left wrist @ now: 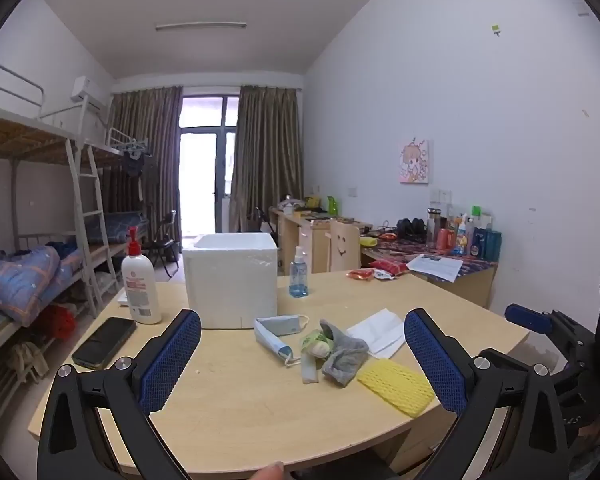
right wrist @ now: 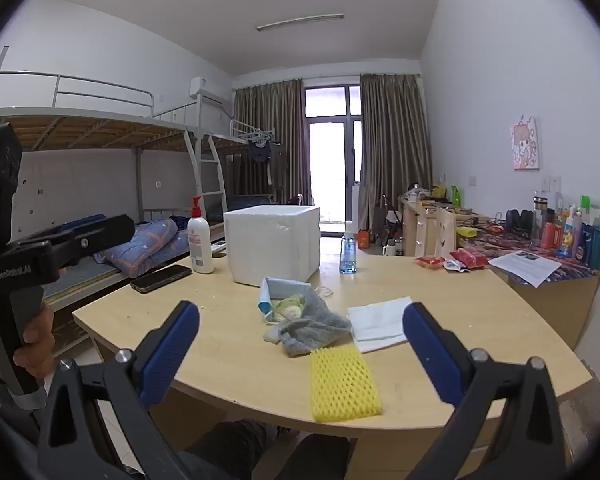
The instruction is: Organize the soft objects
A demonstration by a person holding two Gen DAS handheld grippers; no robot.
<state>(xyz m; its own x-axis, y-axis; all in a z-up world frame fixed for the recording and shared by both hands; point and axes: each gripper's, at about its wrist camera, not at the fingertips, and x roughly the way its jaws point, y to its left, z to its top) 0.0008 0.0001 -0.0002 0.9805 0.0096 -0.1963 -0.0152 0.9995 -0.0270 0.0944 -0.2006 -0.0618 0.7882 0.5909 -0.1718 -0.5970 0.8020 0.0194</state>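
Note:
On the wooden table (left wrist: 236, 412) lie a blue face mask (left wrist: 278, 330), a grey sock (left wrist: 346, 354) over a green-and-white sock (left wrist: 315, 345), a white tissue (left wrist: 380, 332) and a yellow foam net (left wrist: 396, 386). Behind them stands a white foam box (left wrist: 231, 278). My left gripper (left wrist: 302, 356) is open and empty, held above the near table edge. My right gripper (right wrist: 300, 346) is open and empty, facing the same pile: grey sock (right wrist: 310, 326), mask (right wrist: 278, 286), tissue (right wrist: 380, 320), yellow net (right wrist: 342, 384), box (right wrist: 272, 242).
A lotion pump bottle (left wrist: 140, 284), a black phone (left wrist: 105, 342) and a blue spray bottle (left wrist: 299, 274) stand on the table. Red snack packets (left wrist: 376, 272) lie at its far right. Bunk beds (left wrist: 40, 240) stand left, a cluttered desk (left wrist: 440, 248) right.

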